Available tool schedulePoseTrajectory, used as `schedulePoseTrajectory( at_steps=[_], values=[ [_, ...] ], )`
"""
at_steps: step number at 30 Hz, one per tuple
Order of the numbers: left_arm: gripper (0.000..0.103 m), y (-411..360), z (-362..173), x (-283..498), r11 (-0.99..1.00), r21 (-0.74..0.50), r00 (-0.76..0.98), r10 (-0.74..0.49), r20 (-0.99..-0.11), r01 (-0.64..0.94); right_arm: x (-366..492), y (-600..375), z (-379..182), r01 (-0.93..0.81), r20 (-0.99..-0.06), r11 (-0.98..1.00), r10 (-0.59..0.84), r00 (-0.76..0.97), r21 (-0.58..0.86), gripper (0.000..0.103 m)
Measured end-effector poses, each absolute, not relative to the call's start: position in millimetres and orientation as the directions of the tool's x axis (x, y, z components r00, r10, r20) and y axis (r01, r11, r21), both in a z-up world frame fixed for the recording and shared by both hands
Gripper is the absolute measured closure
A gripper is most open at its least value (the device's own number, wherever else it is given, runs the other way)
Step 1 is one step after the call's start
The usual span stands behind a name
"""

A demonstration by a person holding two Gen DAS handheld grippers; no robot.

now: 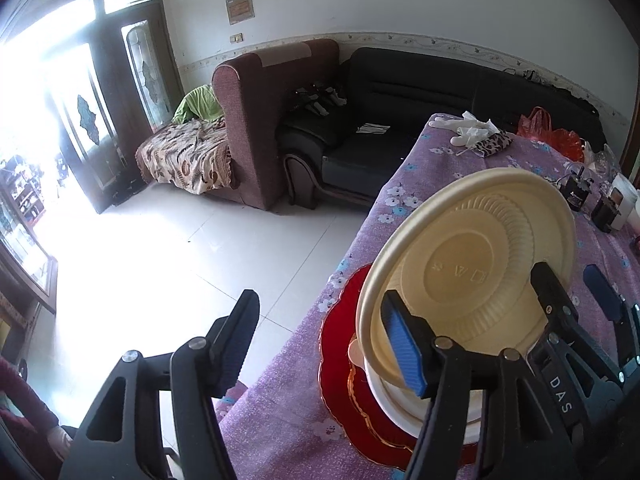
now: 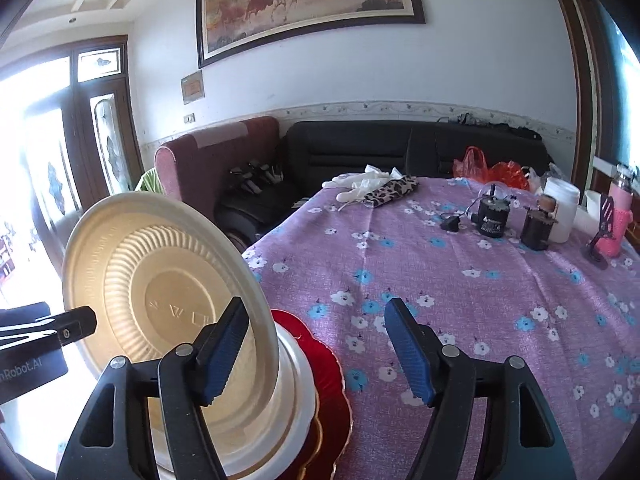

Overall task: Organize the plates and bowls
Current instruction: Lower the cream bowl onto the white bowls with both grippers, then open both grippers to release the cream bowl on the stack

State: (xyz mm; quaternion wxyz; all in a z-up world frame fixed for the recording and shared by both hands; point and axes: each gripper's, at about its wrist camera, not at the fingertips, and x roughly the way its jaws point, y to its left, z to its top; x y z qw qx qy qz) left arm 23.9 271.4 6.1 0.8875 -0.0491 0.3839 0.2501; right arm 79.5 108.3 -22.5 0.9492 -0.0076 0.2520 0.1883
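A cream ribbed bowl [image 1: 472,256] [image 2: 160,280] stands tilted up on its edge on a stack of white bowls [image 1: 400,398] [image 2: 298,380]. The stack rests on a red scalloped plate [image 1: 340,364] [image 2: 332,376] near the table's corner. My left gripper [image 1: 322,340] is open, its right finger in front of the bowl's left rim; no pad presses on it. My right gripper [image 2: 316,352] [image 1: 576,294] is also open, with the bowl's right rim just inside its left finger. A left gripper fingertip [image 2: 76,322] shows at that view's left edge.
The table wears a purple flowered cloth [image 2: 480,300]. At its far side lie white gloves [image 2: 360,182], a leopard pouch [image 2: 394,192], two black motors [image 2: 494,218], a white jar [image 2: 562,210], a pink bottle [image 2: 618,216] and a red bag [image 2: 492,170]. Sofas [image 1: 400,92] and tiled floor [image 1: 200,260] lie beyond the table's left edge.
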Motion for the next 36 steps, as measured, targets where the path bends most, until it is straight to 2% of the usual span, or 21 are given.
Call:
schedulePoseTrajectory(
  at_steps=[4,8,12,17,21,25,29,34,35,36],
  values=[
    [0.039,267,8,24,0.867,0.148,0.582,0.437,-0.686,-0.477,77,108,-23,-0.363,-0.475,0.93,0.345,0.81,0.056,0.023],
    [0.034,262,-1,32,0.873,0.214,0.549,0.449,-0.705,-0.439,88,95,-24,-0.381,-0.502,0.91,0.41,0.761,0.165,0.022],
    [0.034,263,-8,39,0.901,0.191,0.531,0.39,-0.752,-0.39,97,83,-27,-0.377,-0.527,0.889,0.457,0.716,0.258,0.021],
    [0.031,265,-6,50,0.897,0.263,0.503,0.421,-0.755,-0.356,111,73,-33,-0.398,-0.555,0.818,0.575,0.601,0.416,0.021],
    [0.031,260,7,53,0.889,0.326,0.509,0.453,-0.732,-0.323,121,64,-39,-0.394,-0.545,0.749,0.66,0.517,0.533,0.021],
    [0.024,262,22,50,0.874,0.35,0.526,0.483,-0.7,-0.337,130,45,-46,-0.343,-0.516,0.698,0.704,0.488,0.629,0.021],
    [0.024,266,22,48,0.863,0.342,0.522,0.498,-0.693,-0.371,132,33,-45,-0.308,-0.508,0.711,0.681,0.528,0.632,0.021],
    [0.023,244,13,48,0.804,0.484,0.491,0.594,-0.637,-0.346,128,35,-45,-0.317,-0.515,0.738,0.654,0.555,0.596,0.021],
    [0.02,238,18,47,0.785,0.512,0.497,0.618,-0.609,-0.349,128,34,-45,-0.317,-0.517,0.742,0.65,0.557,0.591,0.021],
    [0.008,230,21,47,0.74,0.575,0.499,0.666,-0.554,-0.349,128,34,-45,-0.315,-0.518,0.742,0.649,0.557,0.592,0.021]
  ],
)
